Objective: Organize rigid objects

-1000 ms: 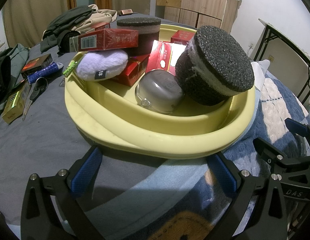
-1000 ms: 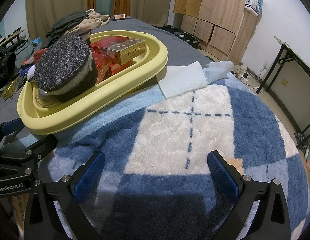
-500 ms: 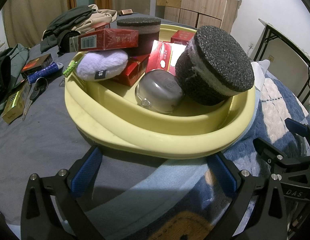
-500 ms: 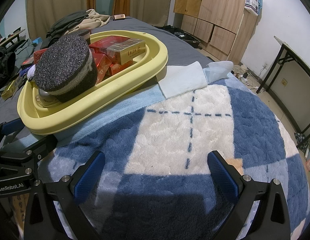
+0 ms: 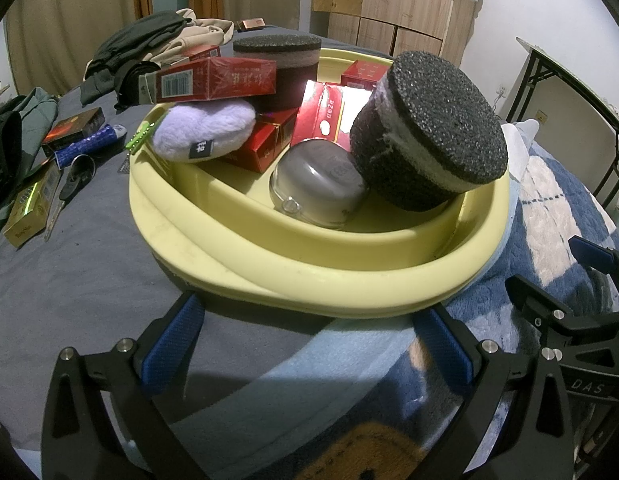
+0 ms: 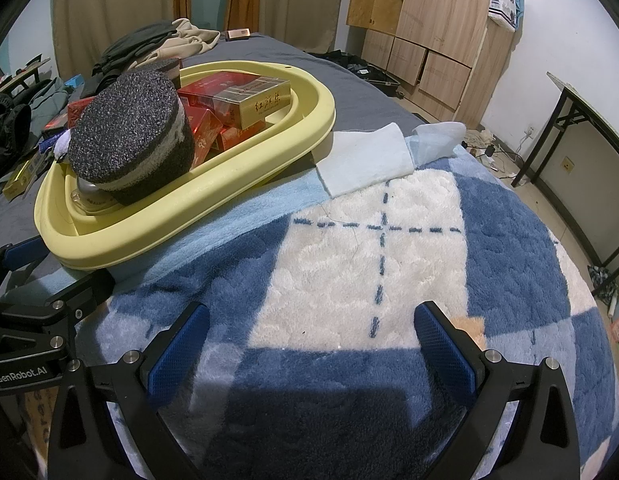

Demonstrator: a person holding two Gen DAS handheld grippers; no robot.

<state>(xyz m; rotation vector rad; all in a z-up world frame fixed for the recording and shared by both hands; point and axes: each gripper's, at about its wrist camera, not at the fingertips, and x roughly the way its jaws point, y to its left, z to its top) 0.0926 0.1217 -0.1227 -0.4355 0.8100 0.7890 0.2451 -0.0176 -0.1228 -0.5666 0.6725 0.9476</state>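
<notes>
A yellow basin [image 5: 293, 276] sits on the bed, filled with red boxes [image 5: 217, 80], a purple plush pad [image 5: 205, 132], a steel bowl [image 5: 317, 188] and two dark round foam blocks [image 5: 429, 132]. My left gripper [image 5: 305, 344] is open and empty just in front of the basin's near rim. My right gripper [image 6: 309, 344] is open and empty over the blue and white blanket [image 6: 369, 248], to the right of the basin [image 6: 181, 208]. The right gripper also shows in the left wrist view [image 5: 581, 300].
On the grey sheet left of the basin lie scissors [image 5: 65, 196], a blue tube [image 5: 85, 148], a dark box [image 5: 71, 128] and a yellow box [image 5: 29, 212]. Clothes [image 5: 149, 44] are piled at the back. A light blue cloth [image 6: 365, 160] lies beside the basin.
</notes>
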